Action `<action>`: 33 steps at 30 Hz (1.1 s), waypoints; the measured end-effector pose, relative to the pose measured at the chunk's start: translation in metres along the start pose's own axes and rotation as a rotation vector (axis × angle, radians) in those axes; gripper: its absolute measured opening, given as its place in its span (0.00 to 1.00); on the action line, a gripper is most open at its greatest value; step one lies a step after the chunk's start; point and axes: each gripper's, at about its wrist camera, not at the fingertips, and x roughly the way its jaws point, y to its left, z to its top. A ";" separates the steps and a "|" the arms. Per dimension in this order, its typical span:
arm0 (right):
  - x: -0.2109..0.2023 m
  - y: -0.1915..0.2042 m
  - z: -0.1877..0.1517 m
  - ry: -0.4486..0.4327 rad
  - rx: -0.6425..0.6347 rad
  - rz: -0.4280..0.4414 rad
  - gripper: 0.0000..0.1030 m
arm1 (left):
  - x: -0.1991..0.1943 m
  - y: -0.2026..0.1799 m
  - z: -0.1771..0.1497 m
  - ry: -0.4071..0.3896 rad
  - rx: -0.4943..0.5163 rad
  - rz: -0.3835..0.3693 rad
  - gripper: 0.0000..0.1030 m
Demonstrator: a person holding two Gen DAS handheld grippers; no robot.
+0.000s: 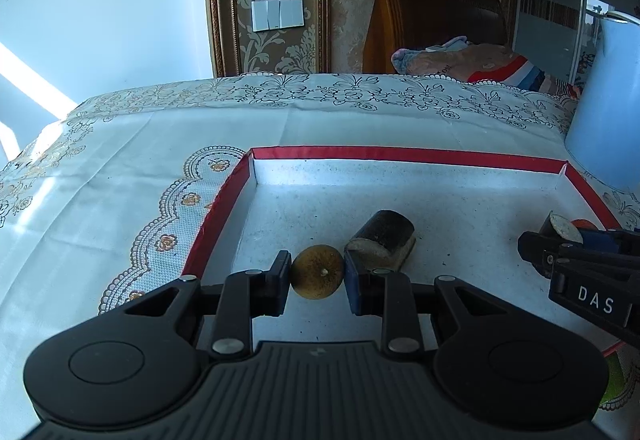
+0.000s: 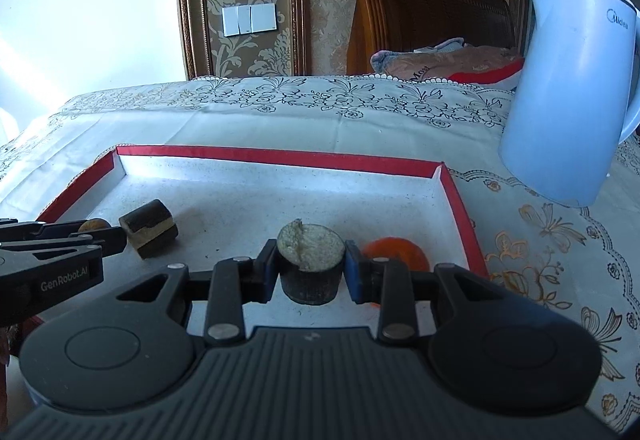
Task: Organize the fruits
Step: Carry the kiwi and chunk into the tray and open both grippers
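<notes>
Brownish and round, the small fruit point(image 1: 317, 272) sits clamped in the left tool point(image 1: 317, 276) over the red-rimmed tray point(image 1: 360, 152) on the desk. It looks light, firm and liable to roll; a hold across its widest part suits. The right tool point(image 2: 311, 268) grips a dark cut chunk point(image 2: 311, 264) by its stiff sides, near the tray's right wall.

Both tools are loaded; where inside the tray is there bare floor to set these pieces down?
Free: the tray floor along the far red rim and its far-left corner. Crowded: the near side, with the dark cut chunk beside the left tool and the orange fruit beside the right tool.
</notes>
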 end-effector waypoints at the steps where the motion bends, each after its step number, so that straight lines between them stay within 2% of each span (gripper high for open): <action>1: 0.002 -0.001 0.000 0.004 0.004 0.001 0.30 | 0.003 0.000 0.001 0.004 0.002 0.002 0.27; 8: 0.009 0.003 0.001 0.014 -0.006 -0.009 0.30 | 0.012 -0.004 0.002 0.005 0.020 0.026 0.27; 22: 0.008 0.003 0.000 0.005 -0.003 -0.017 0.31 | 0.010 -0.003 -0.001 0.002 0.007 0.025 0.27; 24: 0.008 0.002 0.000 0.005 0.000 -0.015 0.31 | 0.010 -0.003 -0.001 0.002 0.003 0.030 0.30; 25: 0.008 0.002 0.000 0.004 0.001 -0.015 0.32 | 0.010 -0.003 -0.001 0.001 0.003 0.037 0.34; 26: 0.008 0.002 0.000 0.003 0.001 -0.017 0.33 | 0.010 -0.002 -0.001 0.001 0.001 0.044 0.42; 28: 0.007 0.002 -0.001 0.001 0.001 -0.013 0.35 | 0.010 0.000 -0.002 0.000 -0.009 0.051 0.51; 33: 0.006 0.002 -0.001 0.001 0.006 -0.008 0.36 | 0.009 0.001 -0.002 0.003 -0.014 0.044 0.51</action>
